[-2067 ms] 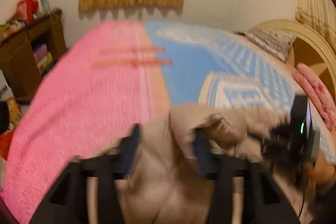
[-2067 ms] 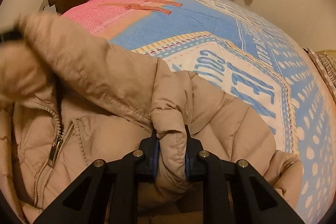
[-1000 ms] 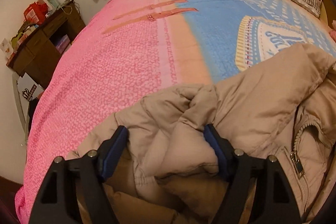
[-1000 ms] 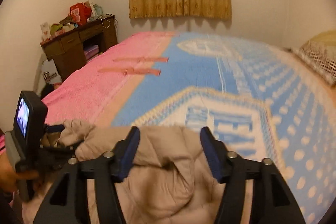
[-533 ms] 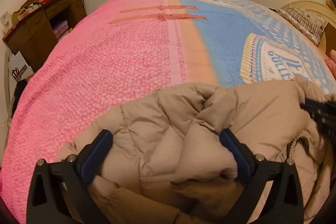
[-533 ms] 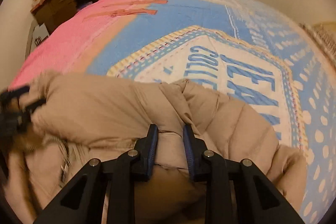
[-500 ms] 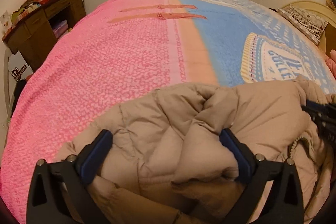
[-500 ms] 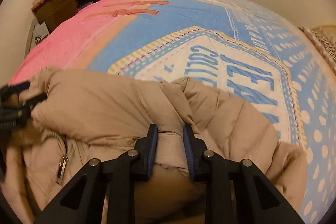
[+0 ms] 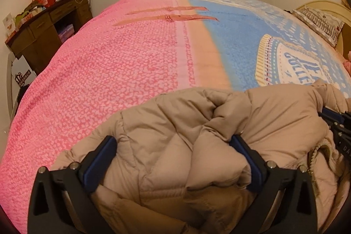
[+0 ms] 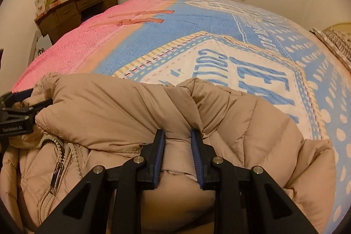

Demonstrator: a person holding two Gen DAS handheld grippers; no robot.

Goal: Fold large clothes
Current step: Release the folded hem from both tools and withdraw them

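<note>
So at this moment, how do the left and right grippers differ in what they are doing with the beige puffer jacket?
The left gripper stands wide open, its jaws having just spread, with beige puffer jacket bulging loose between them. The right gripper is narrow, just closed, pads pinching a fold of jacket. Both have blue pads and angle down over the blanket-covered bed.

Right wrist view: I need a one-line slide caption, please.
Right claw pinches a fold of the beige puffer jacket lying on the pink and blue bedspread.
</note>
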